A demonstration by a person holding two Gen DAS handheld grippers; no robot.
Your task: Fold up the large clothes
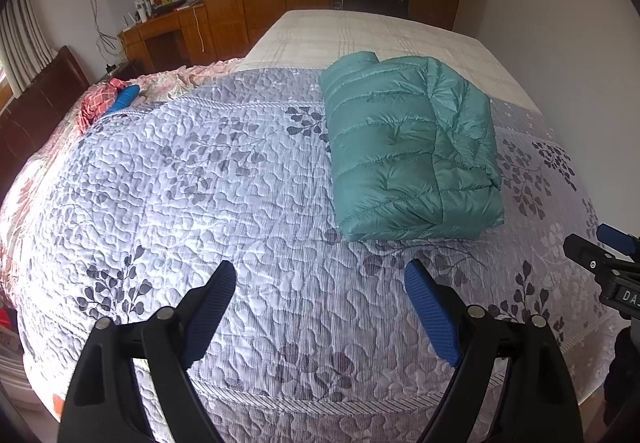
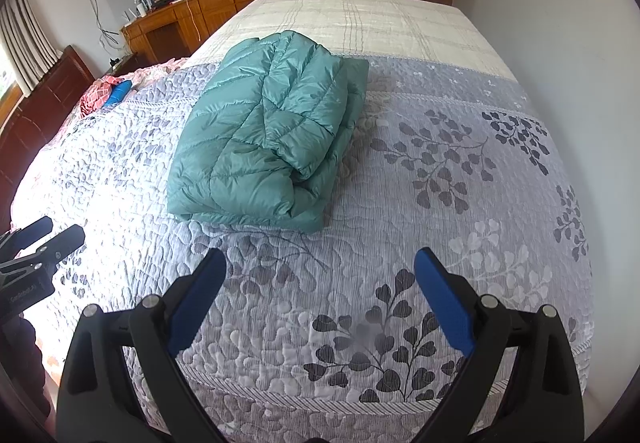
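Note:
A teal quilted down jacket (image 1: pixel 408 151) lies folded into a thick rectangle on the grey leaf-print quilt (image 1: pixel 224 179) of the bed. It also shows in the right wrist view (image 2: pixel 264 147). My left gripper (image 1: pixel 320 271) is open and empty, hovering over the quilt short of the jacket's near edge. My right gripper (image 2: pixel 320 259) is open and empty, also short of the jacket. The right gripper shows at the left wrist view's right edge (image 1: pixel 600 247), and the left gripper at the right wrist view's left edge (image 2: pixel 48 235).
A cream plaid cover (image 2: pixel 352 23) lies on the far part of the bed. A red checked cloth (image 1: pixel 100 99) and a blue object (image 1: pixel 124 99) lie at the left by the dark headboard (image 1: pixel 36 111). A wooden desk (image 1: pixel 168 35), wardrobe and door stand behind. A white wall runs along the right.

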